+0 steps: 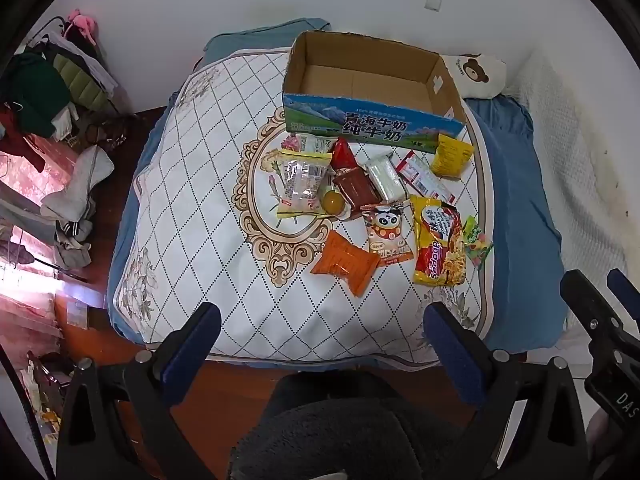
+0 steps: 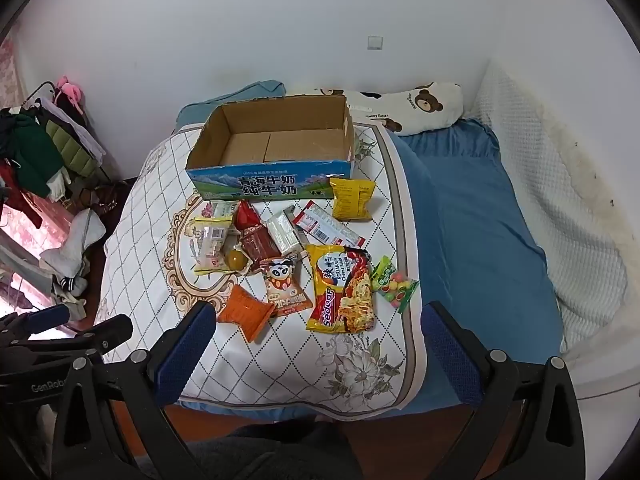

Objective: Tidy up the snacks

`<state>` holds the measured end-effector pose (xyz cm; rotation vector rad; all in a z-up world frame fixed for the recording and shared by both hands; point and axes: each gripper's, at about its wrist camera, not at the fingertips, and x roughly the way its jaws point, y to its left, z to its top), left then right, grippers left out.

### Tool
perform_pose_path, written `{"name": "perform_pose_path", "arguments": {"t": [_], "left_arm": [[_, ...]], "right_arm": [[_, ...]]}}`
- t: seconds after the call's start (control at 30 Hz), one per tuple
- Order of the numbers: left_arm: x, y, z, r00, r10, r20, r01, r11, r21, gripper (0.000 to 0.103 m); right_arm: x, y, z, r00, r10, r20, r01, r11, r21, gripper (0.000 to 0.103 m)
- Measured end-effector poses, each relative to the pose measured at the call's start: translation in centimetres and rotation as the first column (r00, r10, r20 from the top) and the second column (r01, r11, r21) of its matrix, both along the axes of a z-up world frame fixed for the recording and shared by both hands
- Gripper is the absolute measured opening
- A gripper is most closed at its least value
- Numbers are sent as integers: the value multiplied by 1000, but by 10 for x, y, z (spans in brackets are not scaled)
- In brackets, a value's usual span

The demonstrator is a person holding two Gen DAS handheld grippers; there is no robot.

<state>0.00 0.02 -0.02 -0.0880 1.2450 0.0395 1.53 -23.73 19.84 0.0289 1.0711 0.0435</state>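
- While both grippers hang above the near edge of the bed point(image 2: 472, 208), the snacks lie ahead of them on a white quilted cover point(image 1: 192, 184), well apart from the fingers.
- The left gripper point(image 1: 322, 332) has its fingers point(image 1: 200, 332) spread wide, with nothing between them; only the cover shows in the gap.
- The right gripper point(image 2: 316, 332) is also spread wide and holds nothing.
- In the right wrist view, the orange packet point(image 2: 248, 314) lies just beside the tip of the left-hand finger point(image 2: 188, 344), and the yellow noodle packet point(image 2: 344, 292) lies a little further ahead, between the two fingers.
- Next to the noodle packet on its right is a green candy bag point(image 2: 394, 284); on its left is a packet with a panda drawing point(image 2: 284, 284).
- Further back lie a dark red packet point(image 2: 258, 240), a clear packet with yellow edges point(image 2: 210, 244), a small round yellow thing point(image 2: 236, 260), a white packet point(image 2: 284, 232), a red-and-white packet point(image 2: 328, 230) and a yellow packet point(image 2: 352, 198).
- Behind all snacks stands an open cardboard box point(image 2: 272, 182) with a blue front; its inside is empty.
- A pillow with bear drawings point(image 2: 416, 104) lies behind the box to the right, and a pile of clothes point(image 2: 36, 156) is at the left of the bed.
- Nothing stands between the fingers and the nearest snacks.
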Motion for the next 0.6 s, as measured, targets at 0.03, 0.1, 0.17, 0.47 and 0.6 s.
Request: {"name": "perform_pose_path", "arguments": {"t": [0.03, 0.1, 0.17, 0.47, 0.6], "left_arm": [[0, 0, 0, 1000, -2, -2, 2, 1000, 1, 103], [0, 0, -1, 1000, -3, -4, 3, 1000, 4, 103], [0, 0, 0, 1000, -5, -3, 5, 1000, 4, 103], [0, -1, 0, 1000, -3, 5, 3, 1000, 5, 103], [0, -1, -1, 1000, -1, 6, 1, 1000, 5, 103]], "right_arm": [[-1, 0, 0, 1000, -2, 11, 2, 1000, 5, 103], [-1, 0, 0, 1000, -1, 7, 1, 1000, -3, 103], [0, 1, 0, 1000, -1, 4, 1, 1000, -5, 103], [-1, 0, 1, 1000, 0, 10, 0, 1000, 0, 103], [0, 0, 0, 1000, -2, 4, 2, 1000, 1, 103]]}}
